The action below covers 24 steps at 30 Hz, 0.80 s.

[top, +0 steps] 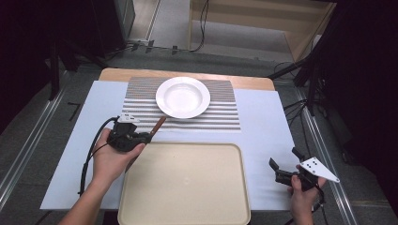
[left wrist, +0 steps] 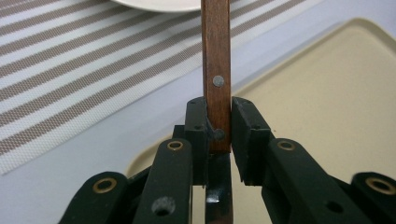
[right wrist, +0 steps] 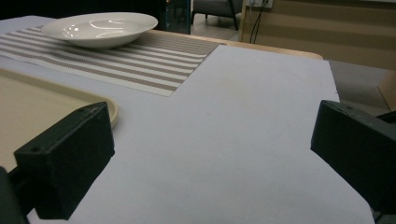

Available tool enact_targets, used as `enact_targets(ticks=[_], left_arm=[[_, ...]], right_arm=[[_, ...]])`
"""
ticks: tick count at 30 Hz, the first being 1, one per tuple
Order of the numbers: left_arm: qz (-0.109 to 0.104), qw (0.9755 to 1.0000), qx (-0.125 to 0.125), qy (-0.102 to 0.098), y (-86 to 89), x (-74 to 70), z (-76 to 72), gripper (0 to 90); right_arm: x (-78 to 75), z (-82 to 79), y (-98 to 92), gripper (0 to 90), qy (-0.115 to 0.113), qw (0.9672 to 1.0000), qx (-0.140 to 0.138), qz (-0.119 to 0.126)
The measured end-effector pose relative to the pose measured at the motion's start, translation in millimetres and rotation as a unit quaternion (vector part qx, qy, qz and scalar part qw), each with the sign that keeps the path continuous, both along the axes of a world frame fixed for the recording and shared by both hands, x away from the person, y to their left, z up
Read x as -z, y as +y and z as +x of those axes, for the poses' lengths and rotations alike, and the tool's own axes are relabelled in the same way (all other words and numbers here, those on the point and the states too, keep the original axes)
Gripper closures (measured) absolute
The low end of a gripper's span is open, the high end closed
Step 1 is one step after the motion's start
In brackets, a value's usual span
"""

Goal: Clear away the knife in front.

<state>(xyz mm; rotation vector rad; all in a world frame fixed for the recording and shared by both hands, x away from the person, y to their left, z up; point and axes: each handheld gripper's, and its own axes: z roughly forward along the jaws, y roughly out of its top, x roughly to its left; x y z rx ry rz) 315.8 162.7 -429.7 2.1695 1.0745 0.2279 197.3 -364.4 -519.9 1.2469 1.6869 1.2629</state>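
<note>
1. Tray (top: 184, 185): one, beige, nearest the camera at the table's near edge, w/ nothing in it; its rim also appears in the left gripper view (left wrist: 327, 93) and the right gripper view (right wrist: 56, 100).
2. Left gripper (top: 146, 138): at the tray's far-left corner, jaws pinching one wooden handle (top: 158, 126) w/ two metal rivets; seen close in the left gripper view (left wrist: 217, 135), the handle (left wrist: 215, 70) runs toward the plate. Its far end cannot be made out.
3. Plate (top: 183, 97): one, white, deep, w/ nothing in it, on one striped mat (top: 220, 110) beyond the tray.
4. Right gripper (top: 284, 161): right of the tray, over the pale blue table cover (top: 263, 122), jaws spread wide, holding nothing.
5. Count: two grippers, two containers.
</note>
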Motion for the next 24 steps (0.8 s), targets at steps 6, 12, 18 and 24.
enact_targets(ticks=[6, 12, 18, 24], left_arm=[[0.0, 1.0, 0.003, 0.006, -1.3, 5.4, -10.4, 77.1], [0.002, 0.9999, 0.007, 0.01, -1.9, 10.4, -19.1, 77.1], [-0.003, 0.9998, 0.003, 0.018, -0.6, 18.0, -26.2, 77.1], [-0.006, 0.9997, 0.005, 0.025, 2.0, 23.1, -32.0, 77.1]], right_arm=[[0.0, -0.1, 0.1, 0.0, 0.0, 1.0, 0.001, 0.0], [0.0, 0.0, 0.0, 0.0, 0.0, 1.0, 0.001, 0.0], [0.1, 0.0, 0.1, 0.0, 0.0, 1.0, 0.001, 0.0], [0.1, 0.0, 0.0, 0.0, 0.0, 1.0, 0.001, 0.0]])
